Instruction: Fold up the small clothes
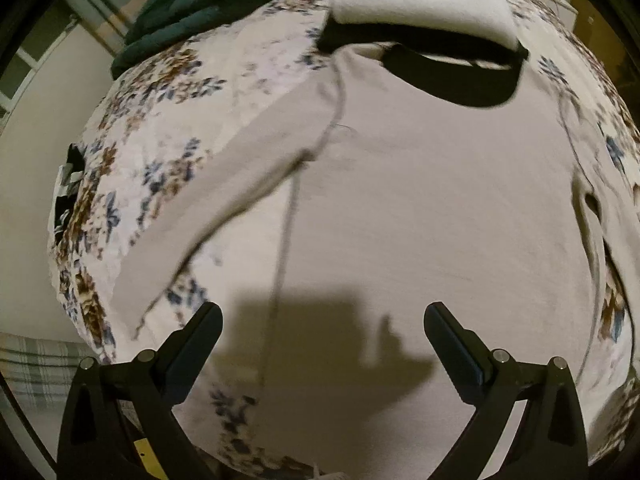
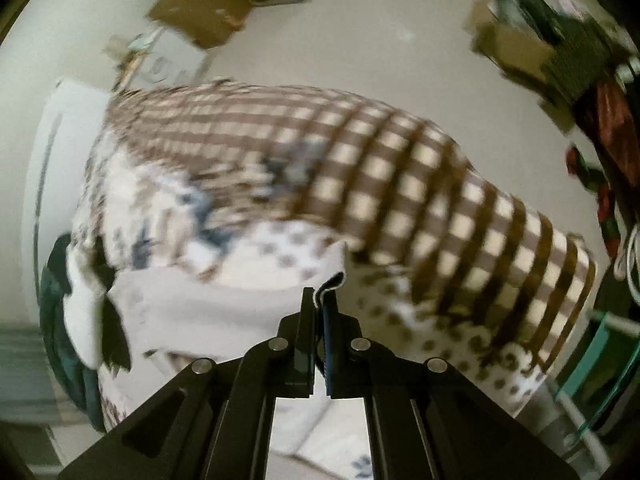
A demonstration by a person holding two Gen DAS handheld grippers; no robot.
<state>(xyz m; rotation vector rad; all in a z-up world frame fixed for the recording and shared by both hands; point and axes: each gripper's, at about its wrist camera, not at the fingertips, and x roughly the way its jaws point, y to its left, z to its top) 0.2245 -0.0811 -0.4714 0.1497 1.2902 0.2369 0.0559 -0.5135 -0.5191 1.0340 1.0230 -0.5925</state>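
We see a pale grey T-shirt (image 1: 400, 200) with a black collar lying flat on the floral bedsheet (image 1: 160, 152), its left sleeve spread out. Our left gripper (image 1: 323, 320) hovers over its near hem, jaws wide apart and empty. Our right gripper (image 2: 319, 300) is clamped on a folded edge of the shirt (image 2: 240, 300). Beyond lies a brown checked blanket (image 2: 420, 184); a dark green cloth (image 1: 208, 4) sits far left.

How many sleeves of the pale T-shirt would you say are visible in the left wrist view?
2. The left-hand sleeve lies flat on the floral sheet; the right-hand sleeve sits at the T-shirt's right edge, partly cut off.
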